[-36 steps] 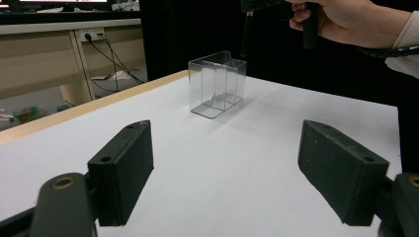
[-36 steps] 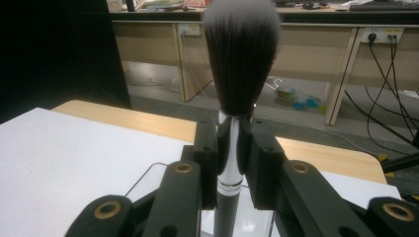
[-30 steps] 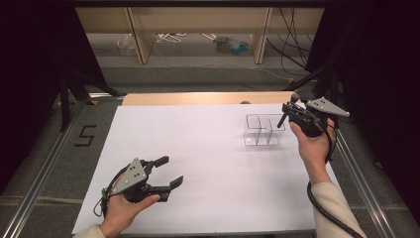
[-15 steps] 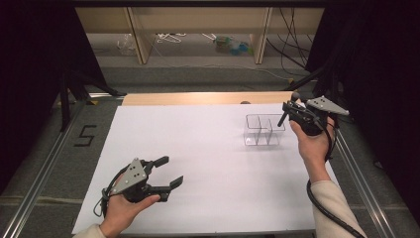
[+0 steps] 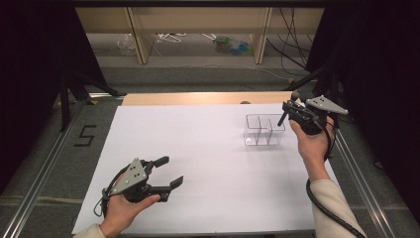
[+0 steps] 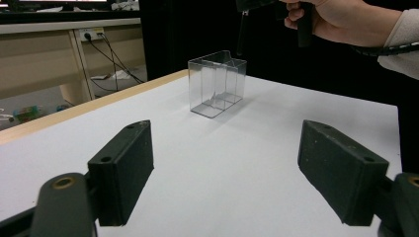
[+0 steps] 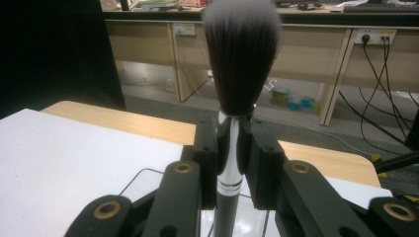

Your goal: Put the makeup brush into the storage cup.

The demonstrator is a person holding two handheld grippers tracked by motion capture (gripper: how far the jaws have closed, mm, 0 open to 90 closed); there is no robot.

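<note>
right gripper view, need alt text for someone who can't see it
The right gripper has its two black jaws shut on the silver neck of a makeup brush, whose dark, pale-tipped bristles point up. Below lie the white table and the rim of a clear box, with wooden desks and cables behind.

Bench [image 5: 198, 148] w/ white top, wooden strip along far edge. Clear two-compartment box [image 5: 264, 130] stands upright on white surface, far-right area, approx. near right edge.

Dark-bristled makeup brush [image 7: 240, 64] upright, bristles up, above clear two-compartment box [image 5: 264, 130].
</note>
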